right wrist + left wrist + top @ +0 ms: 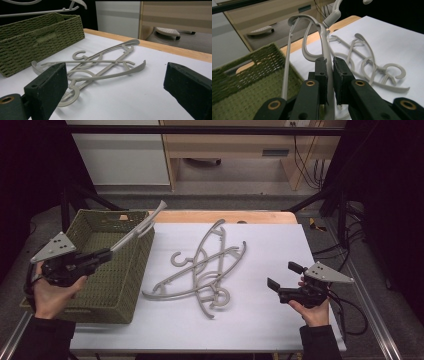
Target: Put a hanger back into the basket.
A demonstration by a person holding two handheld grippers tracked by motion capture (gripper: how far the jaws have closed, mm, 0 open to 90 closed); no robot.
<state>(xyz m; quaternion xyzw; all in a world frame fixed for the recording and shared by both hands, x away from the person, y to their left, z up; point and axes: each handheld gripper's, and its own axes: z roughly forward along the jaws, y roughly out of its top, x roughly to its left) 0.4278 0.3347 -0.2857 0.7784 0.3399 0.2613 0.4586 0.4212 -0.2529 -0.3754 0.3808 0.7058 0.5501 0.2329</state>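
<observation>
A grey hanger [137, 229] is clamped in the left hand-held gripper [102, 255], raised above the green woven basket [107, 285]; more hangers [205, 265] lie tangled on the white sheet [270, 245] covering the wooden bench [225, 216]; the right hand-held gripper [281, 275] hovers open near them; pale cabinets [240, 142] stand beyond.

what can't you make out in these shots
- Held hanger: its lower end, cut off by the bottom edge and the left gripper in the left gripper view.
- Basket floor: near part hidden by the left hand in the high view.
- Hanger pile: count unclear where they overlap.
</observation>
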